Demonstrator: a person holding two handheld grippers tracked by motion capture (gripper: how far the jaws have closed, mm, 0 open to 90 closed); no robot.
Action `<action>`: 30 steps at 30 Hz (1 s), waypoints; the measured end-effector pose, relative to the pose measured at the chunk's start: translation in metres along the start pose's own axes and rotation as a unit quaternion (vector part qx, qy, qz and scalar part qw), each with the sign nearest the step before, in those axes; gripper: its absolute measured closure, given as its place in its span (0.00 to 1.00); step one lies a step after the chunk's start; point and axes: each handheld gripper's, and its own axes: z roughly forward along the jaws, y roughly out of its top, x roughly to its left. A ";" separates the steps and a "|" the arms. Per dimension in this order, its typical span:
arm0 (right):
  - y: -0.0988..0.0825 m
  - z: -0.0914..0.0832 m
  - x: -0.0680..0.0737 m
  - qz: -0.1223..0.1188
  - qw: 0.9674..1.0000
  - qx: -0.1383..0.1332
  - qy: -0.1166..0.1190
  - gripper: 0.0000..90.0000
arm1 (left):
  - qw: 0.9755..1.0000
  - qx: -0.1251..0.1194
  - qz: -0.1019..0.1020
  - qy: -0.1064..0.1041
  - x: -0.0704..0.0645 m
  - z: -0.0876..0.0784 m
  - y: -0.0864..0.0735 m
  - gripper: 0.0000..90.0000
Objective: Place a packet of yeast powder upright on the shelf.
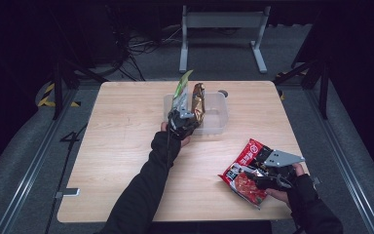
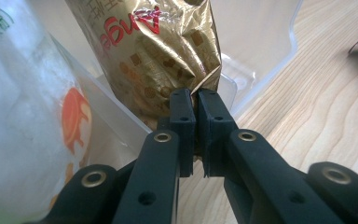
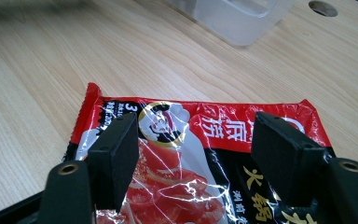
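Now the left gripper (image 2: 195,100) is pinching the bottom edge of the gold pouch (image 2: 158,51), its two black jaws nearly meeting on the crinkled foil seam. That pouch is standing upright in the clear bin (image 1: 218,117) at the far middle of the table (image 1: 121,146), long axis pointing up, straight ahead of the jaws, so I'd say any coming move is a push or a release at the bin. Beside the gold one a white-and-green pouch (image 1: 182,87) is leaning against the bin's wall, glossy film with an orange blob printed on it in the left gripper view.

Over at the near right corner, the right gripper (image 3: 196,154) is hovering with its jaws standing wide, one on either side of the red packet (image 3: 200,140); I can't tell whether the pads are pressing on it. The packet is lying flat on the pale wood, shiny crinkly plastic, red and black print, its top edge pointing away from the jaws toward the bin. The right hand (image 1: 292,187) is plainly the nearer one to it, while the left is busy at the bin, well apart.
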 end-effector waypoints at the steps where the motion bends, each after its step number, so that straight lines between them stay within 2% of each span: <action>1: 0.000 0.000 0.000 -0.001 1.000 0.000 0.000 0.36 | 1.000 0.000 0.000 0.000 0.000 0.000 0.000 0.95; 6: 0.000 0.001 0.000 0.000 1.000 0.001 0.001 0.36 | 1.000 0.022 0.003 0.004 0.001 0.009 0.005 0.95; 8: 0.000 0.000 0.000 0.000 1.000 -0.001 0.001 0.36 | 0.999 0.031 0.007 0.014 -0.001 0.012 0.007 0.95; 12: -0.001 -0.002 -0.001 0.003 1.000 -0.003 0.001 0.36 | 1.000 0.027 0.007 0.011 0.000 0.011 0.007 0.94; 13: -0.001 -0.003 -0.002 0.004 1.000 -0.004 0.002 0.36 | 1.000 0.011 0.010 -0.001 0.001 0.007 0.005 0.92; 14: -0.001 -0.004 -0.002 0.004 1.000 -0.006 0.001 0.36 | 1.000 -0.001 0.015 -0.008 0.001 0.003 0.004 0.86; 17: -0.001 -0.006 -0.004 0.009 1.000 -0.010 0.001 0.35 | 0.999 -0.019 0.034 -0.017 -0.001 -0.010 0.001 0.72; 20: -0.001 -0.009 -0.007 0.015 1.000 -0.016 0.000 0.35 | 0.997 -0.039 0.050 -0.035 -0.003 -0.024 -0.004 0.65; 21: -0.001 -0.009 -0.007 0.015 1.000 -0.016 0.000 0.35 | 0.997 -0.039 0.050 -0.035 -0.003 -0.024 -0.004 0.62; 24: -0.001 -0.011 -0.008 0.016 1.000 -0.017 -0.004 0.36 | 0.995 -0.054 0.065 -0.049 -0.006 -0.041 -0.010 0.60; 26: -0.001 -0.011 -0.008 0.015 1.000 -0.017 -0.006 0.36 | 0.994 -0.058 0.079 -0.049 -0.009 -0.051 -0.014 0.58; 29: -0.001 -0.013 -0.011 0.020 1.000 -0.018 -0.008 0.36 | 0.991 -0.061 0.097 -0.066 -0.013 -0.069 -0.025 0.52; 30: -0.002 -0.013 -0.012 0.021 1.000 -0.017 -0.010 0.36 | 0.990 -0.063 0.107 -0.065 -0.014 -0.074 -0.028 0.51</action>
